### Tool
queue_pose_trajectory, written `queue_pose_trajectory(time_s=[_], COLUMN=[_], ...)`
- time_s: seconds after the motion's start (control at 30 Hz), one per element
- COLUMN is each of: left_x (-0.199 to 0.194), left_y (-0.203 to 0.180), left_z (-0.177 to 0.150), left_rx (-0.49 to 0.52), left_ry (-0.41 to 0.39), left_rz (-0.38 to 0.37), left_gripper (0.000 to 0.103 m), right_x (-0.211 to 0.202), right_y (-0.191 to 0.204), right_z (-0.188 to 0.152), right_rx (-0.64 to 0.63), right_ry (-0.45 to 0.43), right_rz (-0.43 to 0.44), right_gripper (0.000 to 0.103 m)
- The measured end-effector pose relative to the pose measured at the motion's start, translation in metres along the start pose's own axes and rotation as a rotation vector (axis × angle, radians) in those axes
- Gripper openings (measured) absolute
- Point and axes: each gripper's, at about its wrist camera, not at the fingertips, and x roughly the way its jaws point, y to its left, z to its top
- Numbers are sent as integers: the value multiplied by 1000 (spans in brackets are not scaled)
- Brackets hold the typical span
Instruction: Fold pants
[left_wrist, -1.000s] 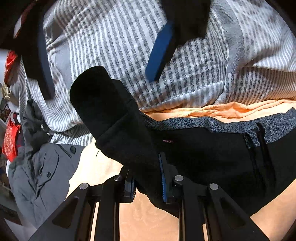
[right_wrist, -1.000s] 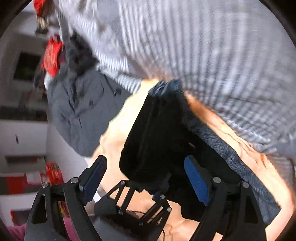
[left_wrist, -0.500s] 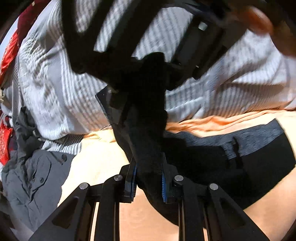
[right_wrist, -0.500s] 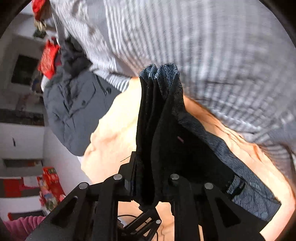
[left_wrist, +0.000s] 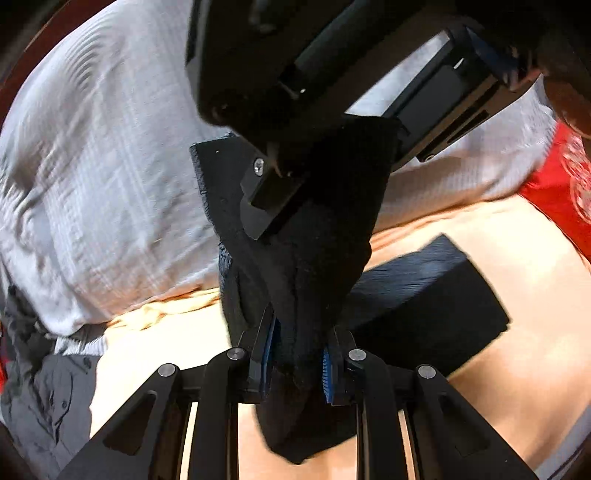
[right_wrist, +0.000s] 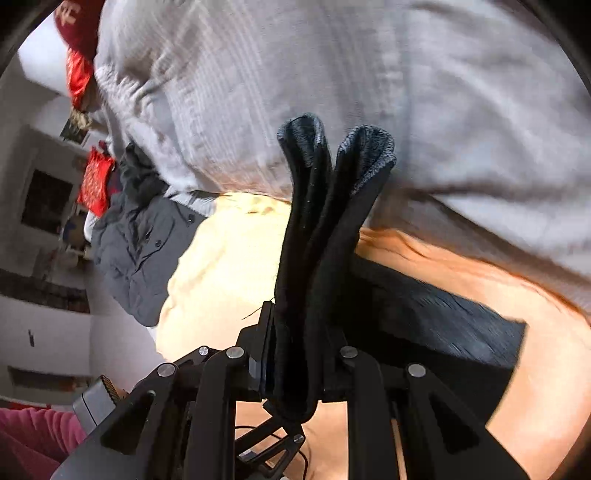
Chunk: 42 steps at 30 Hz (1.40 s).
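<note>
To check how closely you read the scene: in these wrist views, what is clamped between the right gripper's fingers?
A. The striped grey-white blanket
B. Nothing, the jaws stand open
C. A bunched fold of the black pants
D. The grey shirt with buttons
C: the right gripper is shut on a bunched fold of the black pants, which rises between its fingers.

left tongs (left_wrist: 297, 363) clamped, right tongs (right_wrist: 295, 363) clamped

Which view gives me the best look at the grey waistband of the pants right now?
The right wrist view: the grey waistband stands up doubled above the right gripper, unblocked. In the left wrist view the right gripper's body covers the top of the pants, so only black cloth in the left gripper shows.
</note>
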Motion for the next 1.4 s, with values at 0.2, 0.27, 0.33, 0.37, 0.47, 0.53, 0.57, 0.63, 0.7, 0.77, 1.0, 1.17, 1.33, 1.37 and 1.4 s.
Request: queue_pose_trajectory(time_s=[0.2,0.27,0.33,0.37,0.47,0.53,0.57,0.63,0.7,0.77,1.0,1.17,1.33,1.37,1.4], left_x=[3,8,13,18,41,50,51,54,55,52,25,-4,10,20,31], left_y=[-65,-87,-108,-118,-142,-151,-153,-158,-162,-164,-147,-108,-61,-52,-42], left_z=[10,10,8,6,-2,-8,-9,-14,-19,-22,-42,-44,-27,-25,-23], left_rx=[80,109,146,168,225,246,253,276,298,321,368,220,-17,-74,-138], left_ry=[3,18,36,48,108,137,145,160,170,177,224,238,257,287,321], left_rz=[-64,-81,-86,-86,-85,-80,-76,-63,-51,-36,-89,-135,-74,-70,-55], left_gripper=[22,22,22,22,22,22,22,22,22,22,31,31,31,31,31], right_x=[-38,-45,-47,-47,-35,-24,-19,-10,-6,-3,8,-1,-25,-24,-21], right_y=[-65,-88,-110,-121,-157,-180,-187,-198,-205,-206,-208,-217,-221,-222,-223], right_z=[-39,-53,-67,-74,-92,-105,-109,-119,-127,-133,-153,-166,-160,-156,-150], right_rx=[101,144,180,193,244,289,308,337,353,361,376,411,423,424,427], right_ry=[-61,-76,-78,-80,-76,-72,-72,-75,-77,-77,-37,-20,-133,-136,-138], right_rz=[-1,0,-1,0,7,25,35,63,83,101,91,-40,-72,-71,-64], right_gripper=[19,19,19,19,19,19,19,19,19,19,33,47,47,47,47])
